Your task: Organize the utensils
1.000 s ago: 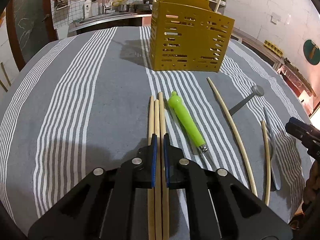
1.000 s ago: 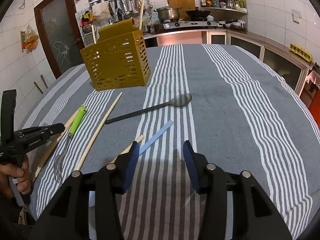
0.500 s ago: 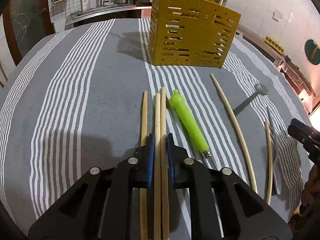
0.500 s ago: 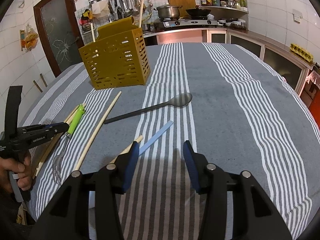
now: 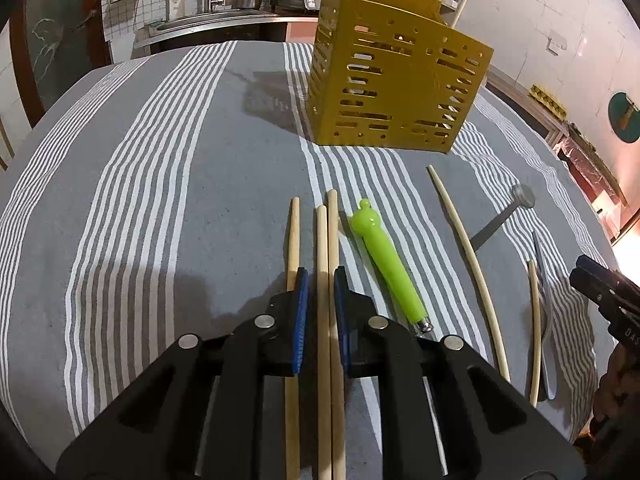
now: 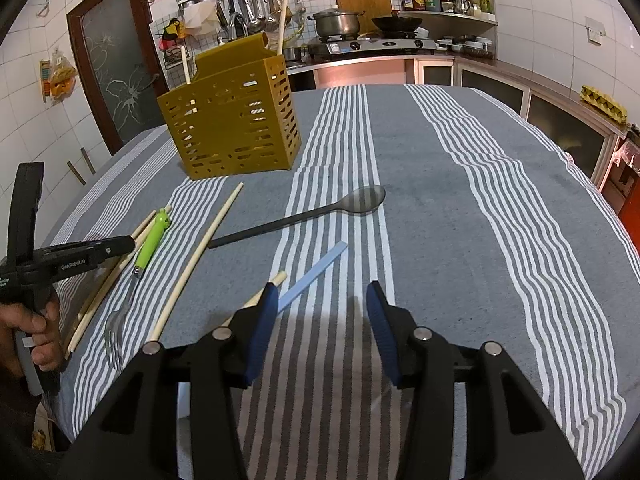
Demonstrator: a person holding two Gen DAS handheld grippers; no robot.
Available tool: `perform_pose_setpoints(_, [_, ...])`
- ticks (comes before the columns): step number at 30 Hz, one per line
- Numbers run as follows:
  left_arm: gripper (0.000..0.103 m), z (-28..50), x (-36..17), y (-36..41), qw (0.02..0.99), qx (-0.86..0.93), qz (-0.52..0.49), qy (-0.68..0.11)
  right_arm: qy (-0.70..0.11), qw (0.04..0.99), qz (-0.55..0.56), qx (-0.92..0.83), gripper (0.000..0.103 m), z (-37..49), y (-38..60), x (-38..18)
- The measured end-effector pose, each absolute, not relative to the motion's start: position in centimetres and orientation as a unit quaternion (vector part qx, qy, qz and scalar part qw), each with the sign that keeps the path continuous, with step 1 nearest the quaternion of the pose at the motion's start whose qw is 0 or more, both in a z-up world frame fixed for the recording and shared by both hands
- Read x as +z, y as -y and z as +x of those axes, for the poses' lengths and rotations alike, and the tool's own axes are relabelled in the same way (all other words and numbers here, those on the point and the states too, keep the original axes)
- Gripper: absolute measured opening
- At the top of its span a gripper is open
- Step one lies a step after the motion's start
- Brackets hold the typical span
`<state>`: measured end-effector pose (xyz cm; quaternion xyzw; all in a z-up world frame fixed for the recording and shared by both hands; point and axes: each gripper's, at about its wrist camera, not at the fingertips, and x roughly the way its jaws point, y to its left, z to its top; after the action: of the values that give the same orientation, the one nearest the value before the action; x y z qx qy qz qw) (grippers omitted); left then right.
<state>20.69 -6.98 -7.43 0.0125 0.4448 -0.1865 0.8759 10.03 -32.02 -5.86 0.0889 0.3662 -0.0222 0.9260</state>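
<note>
**Left gripper around two wooden sticks, right one wide open over the cloth**

In the left wrist view, the left gripper (image 5: pixel 320 300) sits low in the middle of the frame with its blue pads narrowly parted around two wooden sticks (image 5: pixel 328 248) that lie side by side; whether the pads actually press them I cannot tell. A third stick (image 5: pixel 294 236) lies just outside the left pad, apart from the pair. Right of the pads lies a fork with a green handle (image 5: pixel 386 268), then a long pale stick (image 5: pixel 466 252) running diagonally, and a shorter pale stick (image 5: pixel 534 320) near the right edge. The yellow slotted utensil holder (image 5: pixel 396 80) stands upright on the striped tablecloth (image 5: pixel 160 200), in the upper centre of that frame.

In the right wrist view, the right gripper (image 6: pixel 322 316) is spread wide at the lower centre, with nothing between its pads. Just ahead of its left pad lie a light blue stick (image 6: pixel 316 276) and the tip of a pale one. A dark spoon (image 6: pixel 304 216) lies diagonally mid-frame, its bowl toward the upper right. The holder sits at the upper left, with two sticks standing in it.
</note>
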Motion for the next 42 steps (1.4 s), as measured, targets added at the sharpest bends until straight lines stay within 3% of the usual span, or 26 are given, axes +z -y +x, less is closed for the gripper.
perform_pose_setpoints(20, [0.018,21.8,-8.4,8.5,0.868,-0.171,0.067,-0.460,-0.389,0.918,0.080,-0.021,0.046,10.8,31.7,-6.4])
perform_pose_setpoints(28, [0.012,23.3,-8.4,8.7,0.867,-0.166,0.062,-0.466,-0.428,0.897,0.110,-0.030,0.046,12.8,31.8,-7.1])
perform_pose_setpoints(36, [0.011,24.3,-8.4,8.7,0.866,-0.168,0.051,-0.469,-0.457,0.886,0.068,-0.043,0.046,15.5,30.6,-7.9])
perform_pose_setpoints(37, [0.011,24.4,-8.5,8.6,0.866,-0.167,0.048,-0.469,-0.460,0.885,0.060,-0.043,0.045,15.9,30.5,-7.9])
perform_pose_setpoints(40, [0.007,24.8,-8.5,8.4,0.865,-0.167,0.044,-0.472,-0.472,0.879,0.054,-0.037,0.028,16.8,31.4,-7.7])
perform_pose_setpoints(42, [0.006,25.0,-8.5,8.0,0.862,-0.170,0.041,-0.476,-0.487,0.871,0.061,-0.020,0.024,16.9,32.2,-7.6])
